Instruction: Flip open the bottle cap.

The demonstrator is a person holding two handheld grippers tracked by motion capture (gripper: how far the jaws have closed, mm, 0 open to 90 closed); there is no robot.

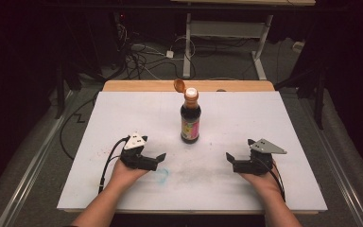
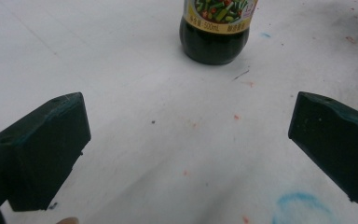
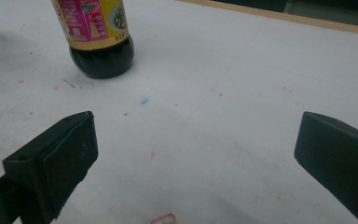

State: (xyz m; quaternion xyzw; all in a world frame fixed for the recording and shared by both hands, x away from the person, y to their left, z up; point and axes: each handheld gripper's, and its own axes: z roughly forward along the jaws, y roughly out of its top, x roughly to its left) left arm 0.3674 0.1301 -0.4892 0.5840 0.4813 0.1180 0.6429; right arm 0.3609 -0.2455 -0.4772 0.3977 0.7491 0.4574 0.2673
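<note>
A dark sauce bottle (image 1: 190, 117) stands upright in the middle of the white table (image 1: 123, 113), its orange flip cap (image 1: 179, 85) hinged open to the left. Its base and yellow label appear in the left gripper view (image 2: 214, 32) and the right gripper view (image 3: 100, 42). My left gripper (image 1: 158, 161) rests near the front left, open, with nothing between its fingers (image 2: 42, 151). At the front right my right gripper (image 1: 230, 161) is open and holds nothing, its fingers (image 3: 56, 161) wide apart. Both grippers sit well short of the bottle.
The white table top carries faint red and blue stains, with a blue smudge (image 1: 161, 176) by the left gripper. A wooden edge (image 1: 137, 85) runs along the far side. Beyond it, on the floor, are cables (image 1: 142, 59) and a desk frame (image 1: 227, 33).
</note>
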